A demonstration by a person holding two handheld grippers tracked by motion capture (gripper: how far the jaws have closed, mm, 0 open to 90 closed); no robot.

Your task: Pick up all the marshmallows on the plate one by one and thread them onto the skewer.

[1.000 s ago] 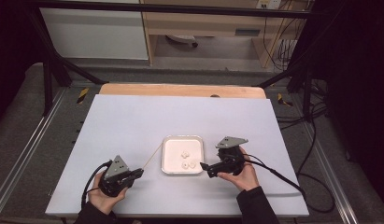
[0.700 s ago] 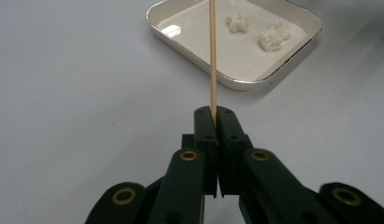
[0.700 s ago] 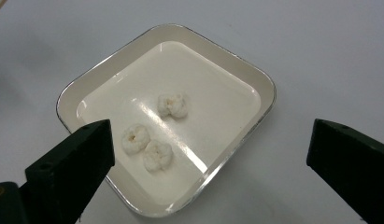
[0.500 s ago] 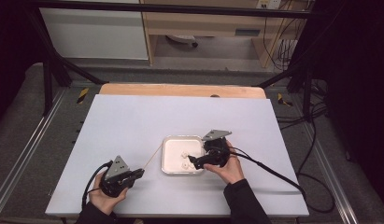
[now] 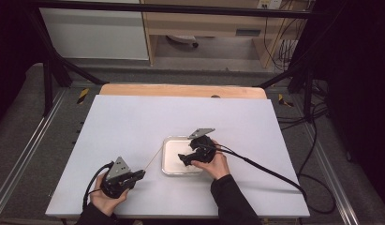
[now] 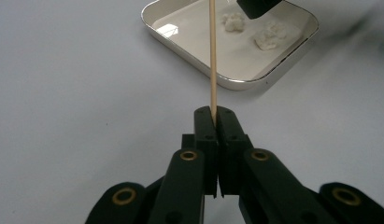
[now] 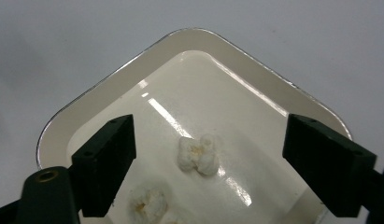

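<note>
right gripper view: right gripper (image 7: 203, 172) jaws wide, just been closing, straddling popcorn (image 7: 198, 155) untouched; second piece (image 7: 147, 205) cut off, perhaps popcorn.

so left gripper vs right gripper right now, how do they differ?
The left gripper is shut on a wooden skewer; the right gripper is open, jaws just closing around a popcorn piece without touching it. The left rests on the table beside the white tray; the right is over the tray. Both are black, hand-held and two-jawed.
</note>
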